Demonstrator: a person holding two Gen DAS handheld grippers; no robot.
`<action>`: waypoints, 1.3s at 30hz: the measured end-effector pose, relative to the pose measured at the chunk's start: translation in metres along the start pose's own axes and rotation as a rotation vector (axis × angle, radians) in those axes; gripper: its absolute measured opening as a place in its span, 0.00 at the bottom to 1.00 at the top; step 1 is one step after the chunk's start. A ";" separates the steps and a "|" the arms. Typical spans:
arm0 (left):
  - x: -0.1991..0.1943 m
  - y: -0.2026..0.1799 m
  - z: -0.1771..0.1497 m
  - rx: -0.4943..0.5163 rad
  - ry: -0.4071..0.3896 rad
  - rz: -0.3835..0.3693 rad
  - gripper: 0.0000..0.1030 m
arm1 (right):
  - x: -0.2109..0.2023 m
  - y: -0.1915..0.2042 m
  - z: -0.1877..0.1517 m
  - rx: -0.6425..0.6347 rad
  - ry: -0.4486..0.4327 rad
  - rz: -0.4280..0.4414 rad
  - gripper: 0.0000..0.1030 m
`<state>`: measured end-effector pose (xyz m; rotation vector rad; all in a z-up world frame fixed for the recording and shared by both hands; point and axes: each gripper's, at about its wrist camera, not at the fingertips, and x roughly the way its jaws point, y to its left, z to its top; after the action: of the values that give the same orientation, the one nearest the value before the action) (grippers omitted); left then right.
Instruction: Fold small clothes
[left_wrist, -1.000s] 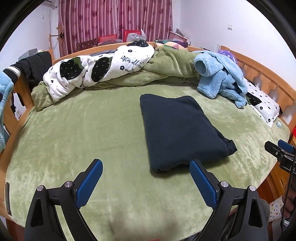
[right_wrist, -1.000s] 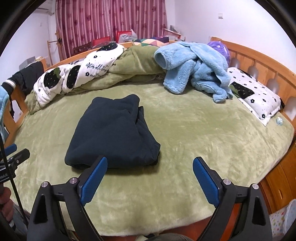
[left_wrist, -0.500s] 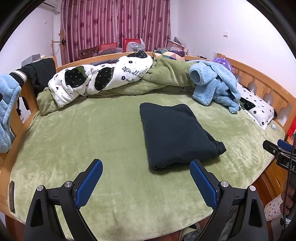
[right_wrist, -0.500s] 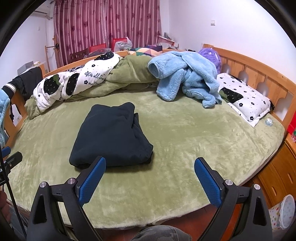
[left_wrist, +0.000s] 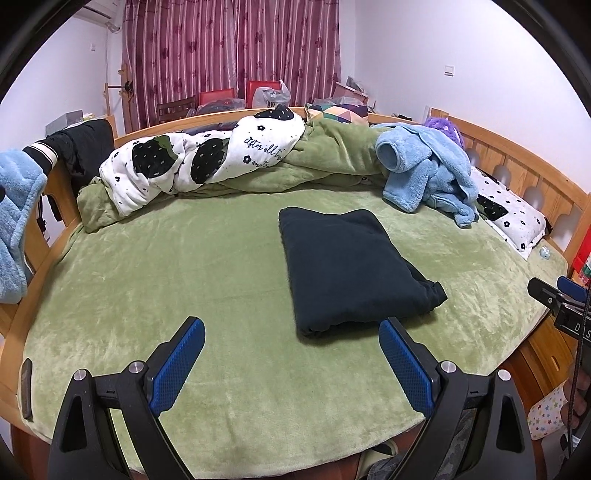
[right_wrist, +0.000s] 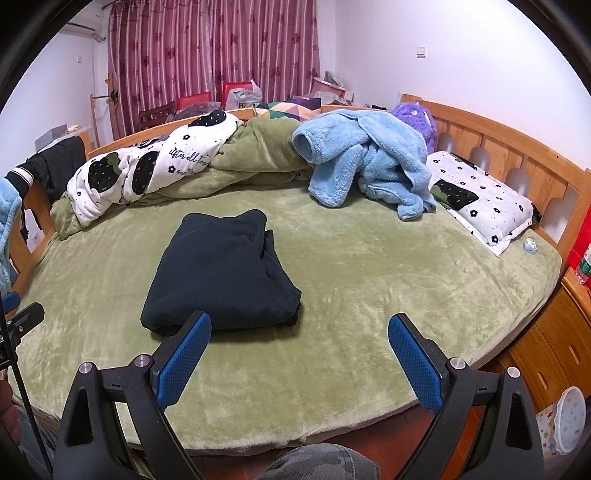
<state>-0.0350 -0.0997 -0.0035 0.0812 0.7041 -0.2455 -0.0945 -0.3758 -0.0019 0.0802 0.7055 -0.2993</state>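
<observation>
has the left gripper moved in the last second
Yes. The left gripper has pulled back from the folded dark garment; more of the green blanket now shows.

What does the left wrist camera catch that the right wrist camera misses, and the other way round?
Only the left view shows the tip of the right tongs at its right edge and a dark flat object on the bed's near left corner. Only the right view shows wooden drawers beside the bed and the tip of the left tongs at its left edge. Both show the folded dark garment on the green blanket, the blue fleece and open tongs.
</observation>
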 end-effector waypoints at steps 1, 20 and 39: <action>0.000 0.000 0.000 0.000 0.000 0.000 0.93 | -0.001 0.000 0.001 0.001 -0.001 -0.001 0.93; -0.007 0.001 -0.004 -0.002 0.000 0.004 0.93 | -0.008 0.000 0.001 0.005 -0.002 0.001 0.93; -0.012 0.008 -0.005 0.002 -0.005 0.006 0.93 | -0.011 0.006 0.001 0.002 -0.004 0.000 0.93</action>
<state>-0.0445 -0.0884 0.0003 0.0850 0.6981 -0.2403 -0.0998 -0.3679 0.0062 0.0815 0.7017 -0.3005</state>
